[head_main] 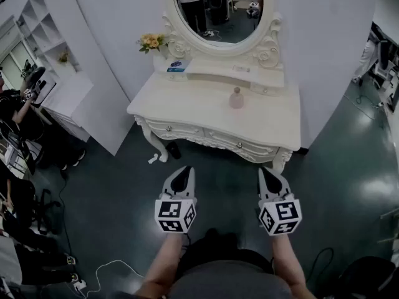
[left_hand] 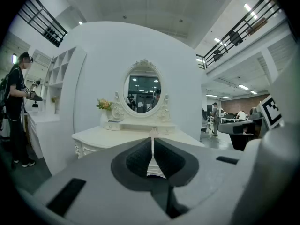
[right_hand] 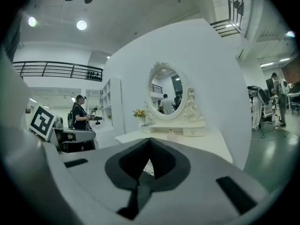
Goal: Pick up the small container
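Note:
A small pink container (head_main: 236,98) stands upright on the white dressing table (head_main: 187,108), toward its back right; it shows faintly as the container (right_hand: 172,134) in the right gripper view. My left gripper (head_main: 184,171) and right gripper (head_main: 267,172) hang side by side over the dark floor, well short of the table's front edge. Both point toward the table with jaws closed and nothing between them. In the left gripper view the left gripper (left_hand: 152,146) has its jaws met tip to tip; the right gripper (right_hand: 149,146) looks the same in its own view.
An oval mirror (head_main: 219,8) rises behind the table, with yellow flowers (head_main: 152,41) at its back left and a small box (head_main: 176,66) on the shelf. White shelving (head_main: 47,36) and a person (head_main: 15,114) stand at the left. Cables (head_main: 100,270) lie on the floor.

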A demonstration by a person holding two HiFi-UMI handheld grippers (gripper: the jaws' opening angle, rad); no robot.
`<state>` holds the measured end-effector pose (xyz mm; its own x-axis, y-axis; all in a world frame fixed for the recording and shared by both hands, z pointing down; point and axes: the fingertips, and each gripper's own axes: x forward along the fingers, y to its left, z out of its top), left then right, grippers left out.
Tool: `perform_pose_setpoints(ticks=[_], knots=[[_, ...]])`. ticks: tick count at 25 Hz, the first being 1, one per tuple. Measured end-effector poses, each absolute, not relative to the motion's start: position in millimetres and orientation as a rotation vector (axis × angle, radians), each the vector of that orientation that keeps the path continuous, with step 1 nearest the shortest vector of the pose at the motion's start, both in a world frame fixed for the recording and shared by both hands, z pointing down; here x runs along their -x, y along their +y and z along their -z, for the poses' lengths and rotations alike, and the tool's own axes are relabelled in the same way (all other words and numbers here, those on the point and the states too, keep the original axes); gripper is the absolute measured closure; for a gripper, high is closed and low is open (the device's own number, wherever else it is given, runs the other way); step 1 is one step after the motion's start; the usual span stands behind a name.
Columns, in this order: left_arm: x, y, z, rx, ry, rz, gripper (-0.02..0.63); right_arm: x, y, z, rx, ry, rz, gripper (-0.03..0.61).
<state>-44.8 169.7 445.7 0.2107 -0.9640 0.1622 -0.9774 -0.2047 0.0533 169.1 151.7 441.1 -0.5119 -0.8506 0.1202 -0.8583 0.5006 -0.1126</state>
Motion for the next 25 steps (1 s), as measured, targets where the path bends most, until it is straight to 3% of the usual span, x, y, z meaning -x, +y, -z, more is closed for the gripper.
perform_pose_setpoints(ticks=[21, 25], knots=[[49.0, 170.2, -456.7, -2.247, -1.930, -0.155, 0.595, -159.7, 139.3, -441.6, -1.435, -2.768, -0.280, 0.574], [56.7, 153.9, -460.2, -2.241, -1.932, -0.146, 0.595, -152.3, 123.1, -445.9, -1.428, -2.765, -0.294, 0.541]])
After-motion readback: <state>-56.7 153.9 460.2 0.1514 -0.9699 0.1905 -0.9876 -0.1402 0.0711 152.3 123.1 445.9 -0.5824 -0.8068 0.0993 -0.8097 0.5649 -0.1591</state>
